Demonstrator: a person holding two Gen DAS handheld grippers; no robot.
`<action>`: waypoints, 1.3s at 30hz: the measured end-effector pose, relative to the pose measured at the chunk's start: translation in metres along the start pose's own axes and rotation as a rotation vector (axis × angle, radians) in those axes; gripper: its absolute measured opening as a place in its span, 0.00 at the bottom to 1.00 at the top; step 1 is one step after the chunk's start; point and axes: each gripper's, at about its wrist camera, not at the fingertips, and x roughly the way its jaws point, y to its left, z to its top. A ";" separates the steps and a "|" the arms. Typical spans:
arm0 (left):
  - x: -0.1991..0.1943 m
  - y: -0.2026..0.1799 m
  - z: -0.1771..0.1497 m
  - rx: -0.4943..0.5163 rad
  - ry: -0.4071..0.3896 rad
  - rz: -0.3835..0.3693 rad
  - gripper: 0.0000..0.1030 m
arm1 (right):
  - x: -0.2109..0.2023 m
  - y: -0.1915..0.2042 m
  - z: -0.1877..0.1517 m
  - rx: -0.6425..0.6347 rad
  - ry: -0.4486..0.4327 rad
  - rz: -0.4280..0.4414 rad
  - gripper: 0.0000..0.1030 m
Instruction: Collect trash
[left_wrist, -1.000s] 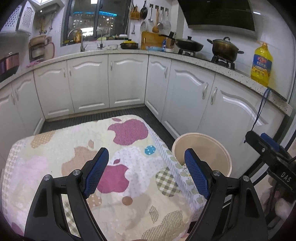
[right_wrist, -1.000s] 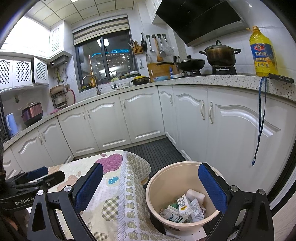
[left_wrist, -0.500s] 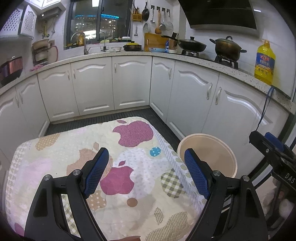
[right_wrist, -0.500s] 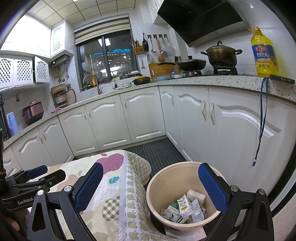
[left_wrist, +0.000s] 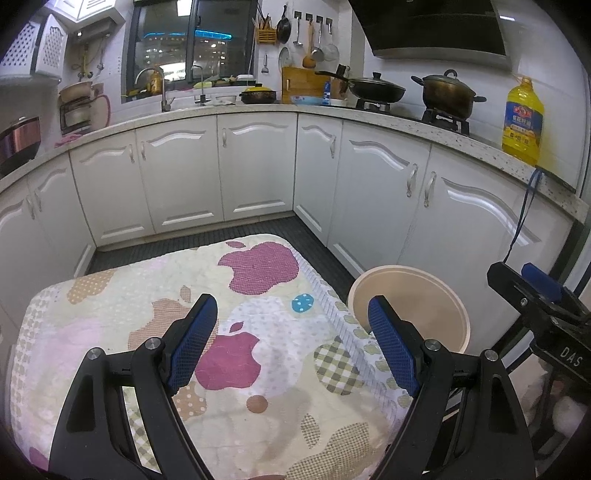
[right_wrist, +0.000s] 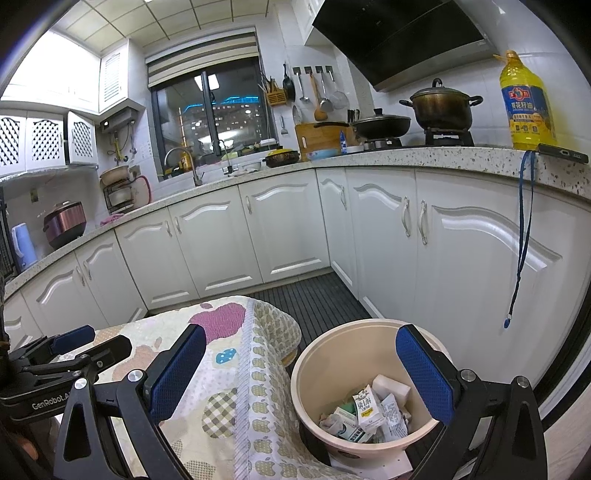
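Note:
A beige round bin (right_wrist: 332, 354) stands on the floor by the table's right edge. It holds a small milk carton (right_wrist: 365, 406) and several crumpled wrappers and packets. In the left wrist view only the bin's (left_wrist: 417, 295) inside wall shows. My left gripper (left_wrist: 291, 310) hovers open above the apple-patterned tablecloth (left_wrist: 258, 266), with nothing between its blue pads. My right gripper (right_wrist: 301, 332) is open and holds nothing, reaching over the cloth's edge and the bin. No loose trash shows on the cloth.
White cabinets (right_wrist: 280, 229) wrap the room under a speckled countertop (right_wrist: 443, 155). On it are a yellow oil bottle (right_wrist: 528, 103), pots on the stove (right_wrist: 439, 107) and a phone with a hanging blue lanyard (right_wrist: 526, 221). Dark ribbed flooring (right_wrist: 314, 295) lies beyond the table.

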 end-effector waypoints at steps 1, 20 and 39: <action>0.000 0.000 0.000 0.001 0.001 -0.001 0.81 | 0.000 0.000 0.000 0.000 0.001 0.000 0.99; 0.001 -0.003 -0.002 0.003 0.007 -0.015 0.81 | 0.003 -0.005 -0.001 0.000 0.008 0.001 0.99; 0.011 0.001 -0.005 -0.010 0.032 -0.054 0.81 | 0.012 -0.014 -0.003 -0.001 0.026 0.002 0.99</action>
